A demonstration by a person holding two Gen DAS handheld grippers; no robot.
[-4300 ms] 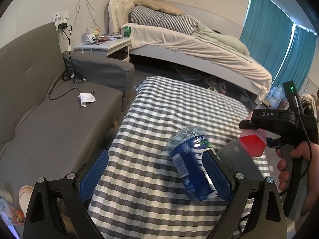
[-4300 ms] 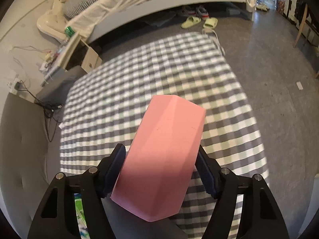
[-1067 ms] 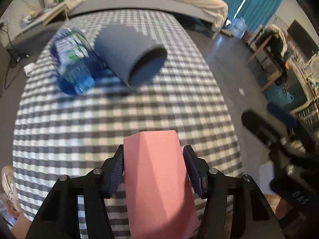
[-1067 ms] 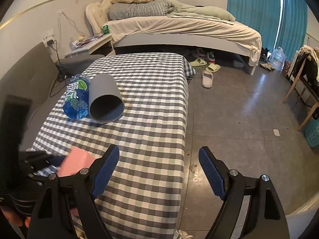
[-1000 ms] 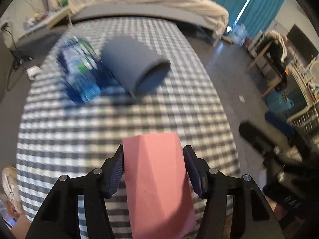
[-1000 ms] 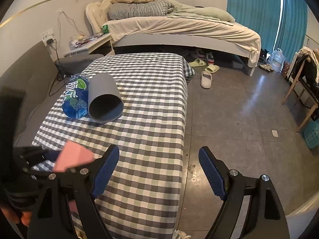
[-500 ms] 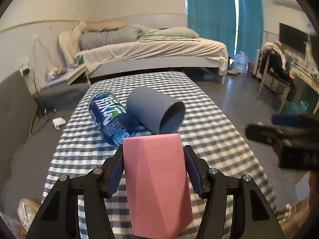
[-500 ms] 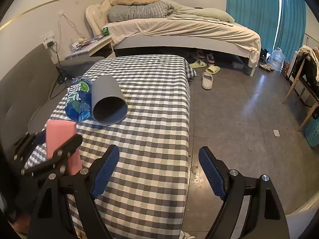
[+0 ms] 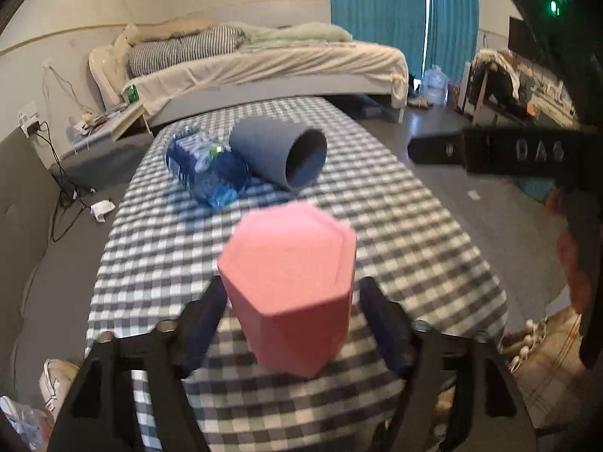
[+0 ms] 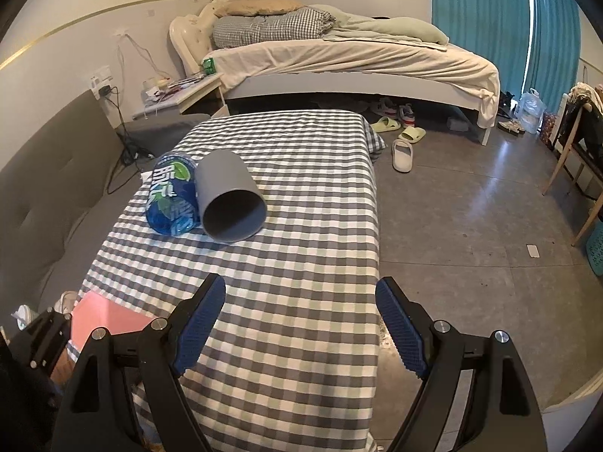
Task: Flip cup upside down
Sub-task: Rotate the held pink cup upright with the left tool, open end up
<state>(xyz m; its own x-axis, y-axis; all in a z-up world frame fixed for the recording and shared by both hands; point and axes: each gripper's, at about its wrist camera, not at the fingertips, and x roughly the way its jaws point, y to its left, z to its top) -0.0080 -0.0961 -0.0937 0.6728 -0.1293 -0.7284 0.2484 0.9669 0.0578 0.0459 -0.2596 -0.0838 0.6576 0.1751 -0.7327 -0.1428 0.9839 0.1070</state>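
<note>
My left gripper (image 9: 290, 320) is shut on a pink faceted cup (image 9: 290, 282), whose closed flat base faces the camera and upward, over the near end of the checked table (image 9: 414, 226). The cup also shows in the right wrist view (image 10: 101, 320) at the lower left, between the left gripper's fingers. My right gripper (image 10: 301, 324) is open and empty above the table's near right part. Its black body (image 9: 527, 150) shows at the right in the left wrist view.
A grey cup (image 10: 230, 199) lies on its side mid-table, mouth toward me, touching a blue water bottle (image 10: 171, 197) lying beside it. A grey sofa (image 10: 45, 196) runs along the left. A bed (image 10: 358, 60), slippers (image 10: 403, 150) and bare floor lie beyond and right.
The left gripper has tilted the pink cup, so its flat base now faces the camera. The right gripper handed the cup over earlier, opened and stays open.
</note>
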